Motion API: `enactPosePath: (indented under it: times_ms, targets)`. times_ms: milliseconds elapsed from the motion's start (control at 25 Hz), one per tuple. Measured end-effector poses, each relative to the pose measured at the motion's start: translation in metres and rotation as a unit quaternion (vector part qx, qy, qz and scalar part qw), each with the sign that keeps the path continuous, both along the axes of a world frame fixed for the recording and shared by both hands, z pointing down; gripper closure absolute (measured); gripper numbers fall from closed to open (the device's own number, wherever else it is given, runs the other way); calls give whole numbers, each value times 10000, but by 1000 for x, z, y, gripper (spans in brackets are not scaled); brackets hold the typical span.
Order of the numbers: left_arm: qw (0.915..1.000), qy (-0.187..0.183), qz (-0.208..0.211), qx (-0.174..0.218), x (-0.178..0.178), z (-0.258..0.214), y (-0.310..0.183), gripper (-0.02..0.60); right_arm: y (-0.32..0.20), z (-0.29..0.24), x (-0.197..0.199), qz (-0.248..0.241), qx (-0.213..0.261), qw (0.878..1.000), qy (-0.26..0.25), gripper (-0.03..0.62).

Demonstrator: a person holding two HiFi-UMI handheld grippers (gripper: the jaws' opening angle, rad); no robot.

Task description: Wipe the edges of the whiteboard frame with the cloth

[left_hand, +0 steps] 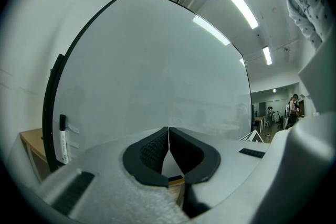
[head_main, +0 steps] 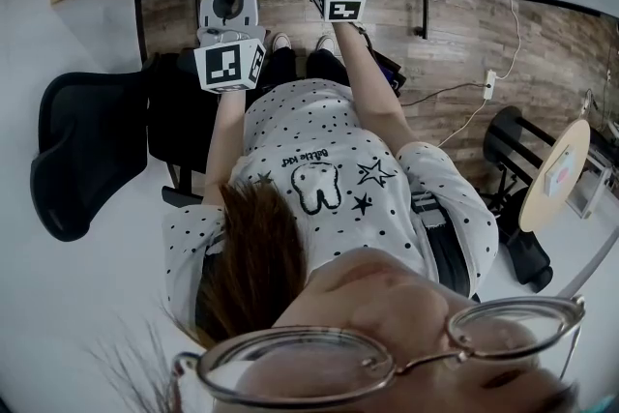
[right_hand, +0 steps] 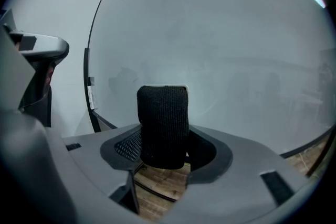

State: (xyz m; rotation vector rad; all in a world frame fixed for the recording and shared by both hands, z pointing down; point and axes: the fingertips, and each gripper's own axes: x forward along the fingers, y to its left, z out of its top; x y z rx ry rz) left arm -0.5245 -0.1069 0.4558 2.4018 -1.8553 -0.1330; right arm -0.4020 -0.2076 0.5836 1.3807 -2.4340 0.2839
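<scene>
The right gripper (right_hand: 164,139) was clamped on the cloth (right_hand: 163,126), a black knitted pad standing upright between the jaws. The pale whiteboard (right_hand: 236,60) filled everything behind it. Honestly couldn't tell if the cloth was touching the board. The whiteboard frame (right_hand: 89,60) was a thin black edge curving past at about 9 o'clock of the cloth, near it but apart. The left gripper (left_hand: 168,131) had its jaws pressed together with nothing in them and faced the same board. A marker (left_hand: 63,139) sat at 9 o'clock in the left gripper view, just inside the frame. In the head view both grippers were up at 12 o'clock, the left one at 11 beside a black chair (head_main: 77,150).
</scene>
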Motion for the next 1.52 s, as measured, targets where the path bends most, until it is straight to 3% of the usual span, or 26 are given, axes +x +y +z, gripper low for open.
enactPosePath:
  times_ms: [480,840,1320,1520]
  targets:
    - [9994,21,-344,-53,-31,5,8,561,-6,9,-21,362,-126,9992,100,355]
    - [9993,14,-375,-22,-33,1,12,561,6,1,-69,-314,-65,9994,100,355]
    - [9980,34,-631,-65,-49,4,29,561,6,0,-75,2,-200,9997,118,355]
    - [9972,-17,-748,-59,-57,1,37,561,10,-2,-98,-166,-173,9995,218,355]
